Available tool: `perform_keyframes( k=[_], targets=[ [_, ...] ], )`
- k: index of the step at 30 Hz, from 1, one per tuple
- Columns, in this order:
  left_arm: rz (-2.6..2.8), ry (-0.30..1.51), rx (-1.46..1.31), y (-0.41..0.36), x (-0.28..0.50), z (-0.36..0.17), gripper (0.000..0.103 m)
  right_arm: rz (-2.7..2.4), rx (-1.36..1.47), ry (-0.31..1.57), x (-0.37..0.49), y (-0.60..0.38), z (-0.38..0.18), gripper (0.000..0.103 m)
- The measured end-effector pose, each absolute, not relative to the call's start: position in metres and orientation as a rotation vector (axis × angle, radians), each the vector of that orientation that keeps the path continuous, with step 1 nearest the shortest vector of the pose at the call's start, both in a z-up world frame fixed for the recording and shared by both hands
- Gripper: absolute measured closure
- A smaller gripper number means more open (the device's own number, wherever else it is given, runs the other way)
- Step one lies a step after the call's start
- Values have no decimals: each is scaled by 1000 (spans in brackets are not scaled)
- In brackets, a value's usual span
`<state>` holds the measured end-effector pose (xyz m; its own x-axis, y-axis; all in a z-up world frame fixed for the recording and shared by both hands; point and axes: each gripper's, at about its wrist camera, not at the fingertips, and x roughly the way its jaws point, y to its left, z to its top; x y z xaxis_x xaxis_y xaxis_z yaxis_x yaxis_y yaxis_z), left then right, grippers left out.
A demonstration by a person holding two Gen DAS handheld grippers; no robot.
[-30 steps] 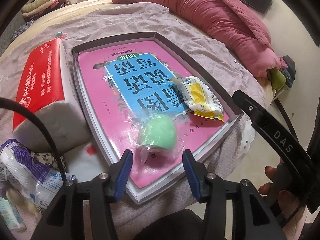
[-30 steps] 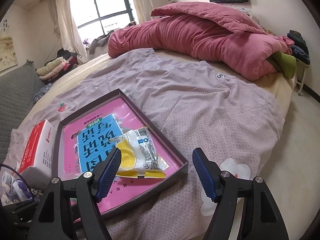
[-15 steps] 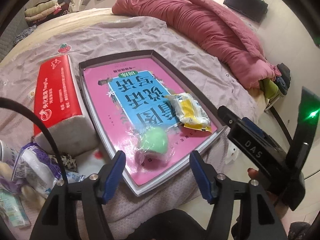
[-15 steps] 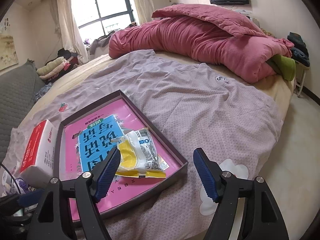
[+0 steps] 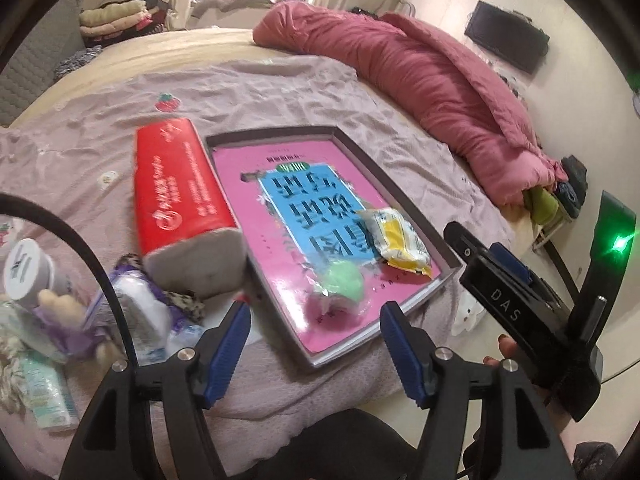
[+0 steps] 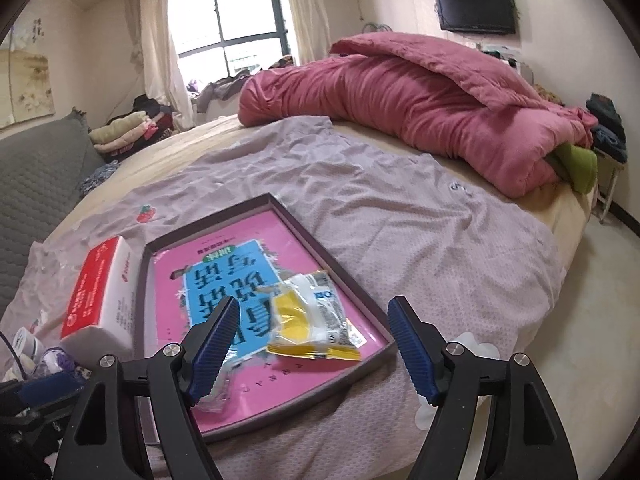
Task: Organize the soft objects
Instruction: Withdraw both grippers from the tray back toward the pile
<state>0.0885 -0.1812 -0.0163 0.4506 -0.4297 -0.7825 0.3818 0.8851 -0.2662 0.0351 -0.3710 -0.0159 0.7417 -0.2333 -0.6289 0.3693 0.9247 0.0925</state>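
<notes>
Your left gripper [image 5: 315, 344] hangs above the near edge of the shallow box [image 5: 416, 216], its blue pads spread wide with nothing between them. The green soft ball in clear wrap [image 5: 340, 286] lies free in the box's near end, on the pink and blue book cover, just beyond your fingertips and touching neither pad.

Your right gripper [image 6: 314, 344] also has its jaws wide apart and empty. The yellow and white packet [image 6: 310, 322] rests in the box [image 6: 340, 240] at its near right corner, beyond the pads and not gripped. In the left wrist view that same packet [image 5: 398, 242] lies just right of and beyond the green ball, close to it but apart.

Left of the box, touching its long side, lies the red tissue pack [image 5: 180, 196]. Nearer and further left is a loose heap: a purple and white pouch [image 5: 136, 312], a white jar [image 5: 26, 270] and a small pale plush piece [image 5: 56, 304], all blurred. Everything sits on the mauve sheet [image 6: 400, 208], with the pink quilt [image 6: 420, 100] bunched along the far right of the bed.
</notes>
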Motion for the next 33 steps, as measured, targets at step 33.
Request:
perform_keyframes(
  k=[33],
  targets=[
    [-268, 839, -246, -12, 56, 45, 36, -84, 100, 556, 18, -260, 59, 25]
  ],
)
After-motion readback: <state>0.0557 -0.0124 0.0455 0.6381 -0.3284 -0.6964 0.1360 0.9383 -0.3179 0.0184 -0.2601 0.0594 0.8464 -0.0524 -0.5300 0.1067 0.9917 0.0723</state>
